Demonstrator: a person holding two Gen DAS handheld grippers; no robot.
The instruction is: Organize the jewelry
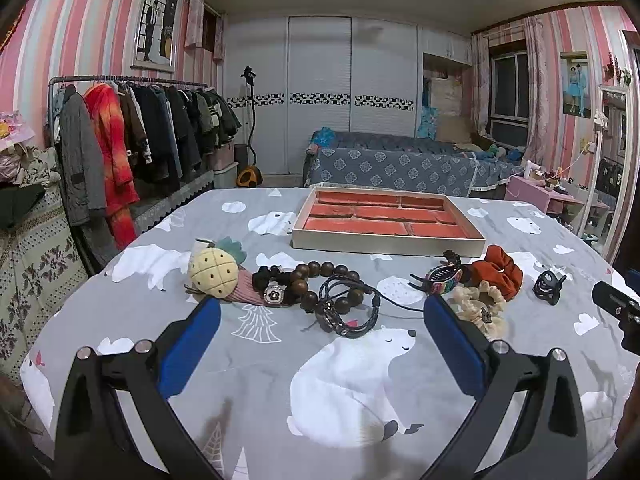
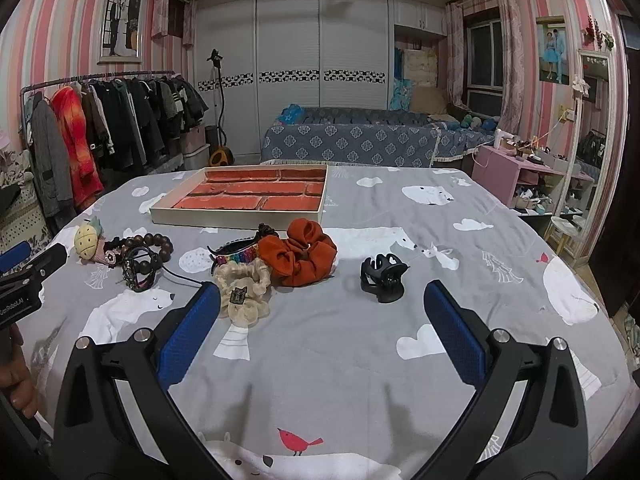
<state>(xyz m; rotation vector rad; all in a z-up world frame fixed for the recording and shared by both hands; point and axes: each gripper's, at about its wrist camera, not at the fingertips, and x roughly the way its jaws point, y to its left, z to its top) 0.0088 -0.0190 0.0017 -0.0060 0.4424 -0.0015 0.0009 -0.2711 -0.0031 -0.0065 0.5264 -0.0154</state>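
A shallow tray with a red brick-pattern lining stands at the far side of the table; it also shows in the right wrist view. In front of it lie a plush pineapple, a dark wooden bead bracelet, black cord bracelets, a multicoloured hair claw, a rust scrunchie, a cream scrunchie and a black hair claw. My left gripper is open above the cloth, just short of the bracelets. My right gripper is open, between the cream scrunchie and the black claw.
The table wears a grey polar-bear cloth. A clothes rack stands to the left, a sofa behind, and a pink side table with a mirror to the right.
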